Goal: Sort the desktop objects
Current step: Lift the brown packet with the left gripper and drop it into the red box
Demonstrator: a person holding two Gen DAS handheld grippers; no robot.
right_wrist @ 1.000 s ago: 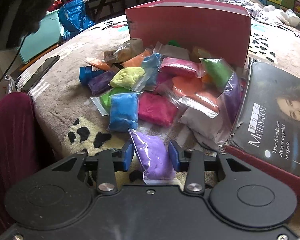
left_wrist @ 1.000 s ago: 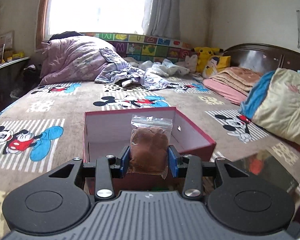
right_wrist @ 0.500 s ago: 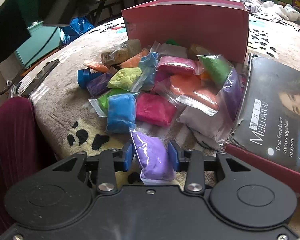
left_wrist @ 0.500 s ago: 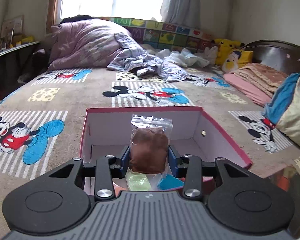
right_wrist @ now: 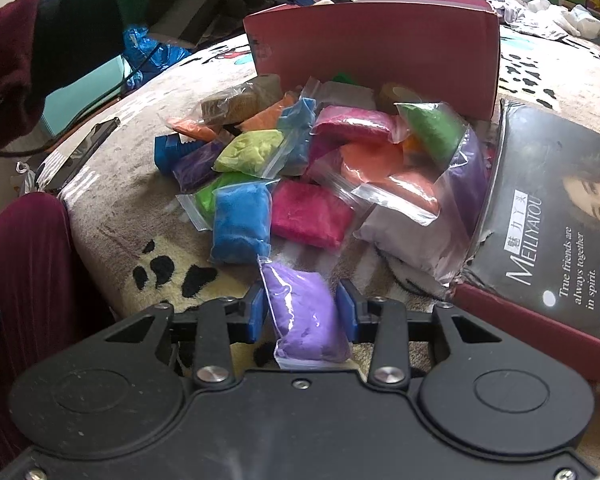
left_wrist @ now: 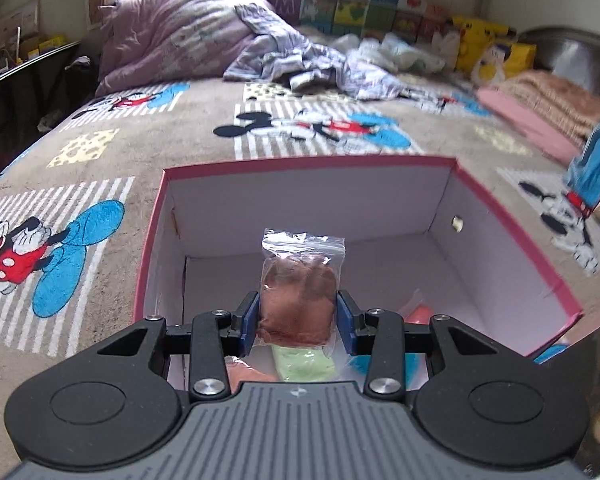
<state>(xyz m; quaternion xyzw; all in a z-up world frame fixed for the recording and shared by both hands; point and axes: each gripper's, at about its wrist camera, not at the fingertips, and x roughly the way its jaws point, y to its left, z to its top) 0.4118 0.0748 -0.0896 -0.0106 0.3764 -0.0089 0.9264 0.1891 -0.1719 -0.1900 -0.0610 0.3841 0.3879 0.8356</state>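
My left gripper [left_wrist: 298,316] is shut on a clear bag of brown clay [left_wrist: 298,300] and holds it upright over the open pink-rimmed box [left_wrist: 380,208]. Inside the box lie a light green bag [left_wrist: 304,364], an orange bag [left_wrist: 420,314] and a blue bag [left_wrist: 404,368]. My right gripper [right_wrist: 302,314] is shut on a purple clay bag [right_wrist: 304,312] just above the bed cover. Ahead of it lies a heap of coloured clay bags [right_wrist: 320,160], against the pink box's outer wall [right_wrist: 380,48].
The box lid with a printed face [right_wrist: 548,216] lies right of the heap. A phone [right_wrist: 80,152] lies near the bed's left edge. The person's arm and left gripper body [right_wrist: 80,20] hang over the box. Bedding [left_wrist: 204,40] and cushions lie far back.
My left gripper has moved forward and tipped down with the brown bag, from the box's near edge to over its inside. The right gripper holds the purple bag almost still.
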